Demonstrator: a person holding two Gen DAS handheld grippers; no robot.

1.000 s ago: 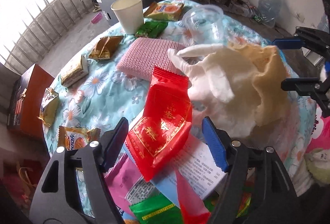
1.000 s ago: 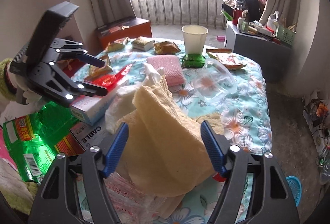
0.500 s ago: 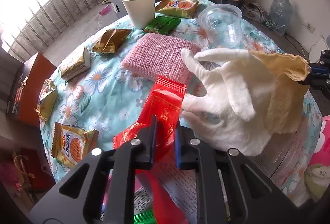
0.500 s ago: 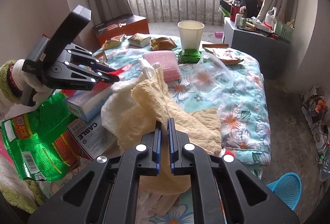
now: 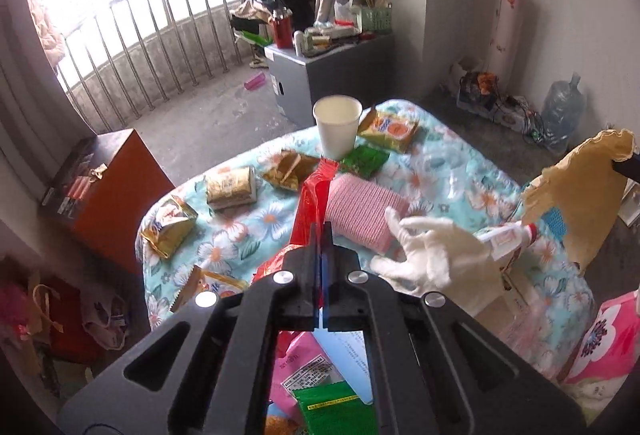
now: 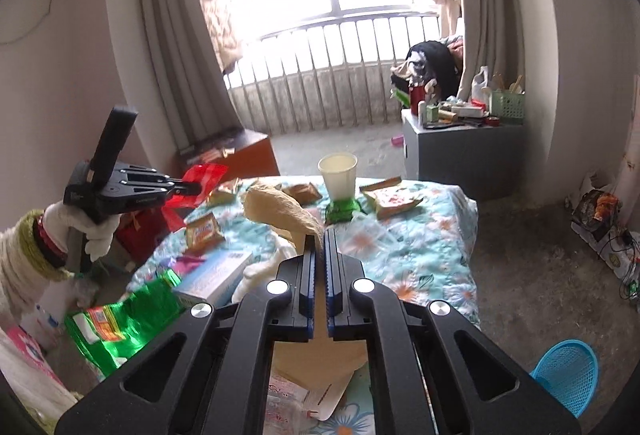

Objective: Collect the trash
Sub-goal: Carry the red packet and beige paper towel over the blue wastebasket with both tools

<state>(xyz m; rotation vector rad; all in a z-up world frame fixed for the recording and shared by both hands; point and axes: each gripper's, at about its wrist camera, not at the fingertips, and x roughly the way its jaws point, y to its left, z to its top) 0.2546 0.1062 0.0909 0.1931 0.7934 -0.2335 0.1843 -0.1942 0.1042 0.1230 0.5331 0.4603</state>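
Left gripper [image 5: 321, 235] clamped on red snack wrapper [image 5: 314, 191] above flowered tablecloth [image 5: 452, 159]; right gripper [image 6: 319, 239] clamped on yellowish cloth [image 6: 280, 209], white glove [image 5: 430, 253] beneath.

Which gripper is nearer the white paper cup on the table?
Neither clearly. The left gripper, shut on a red wrapper, and the right gripper, shut on a tan cloth, both hang above the near side; the paper cup stands at the far side.
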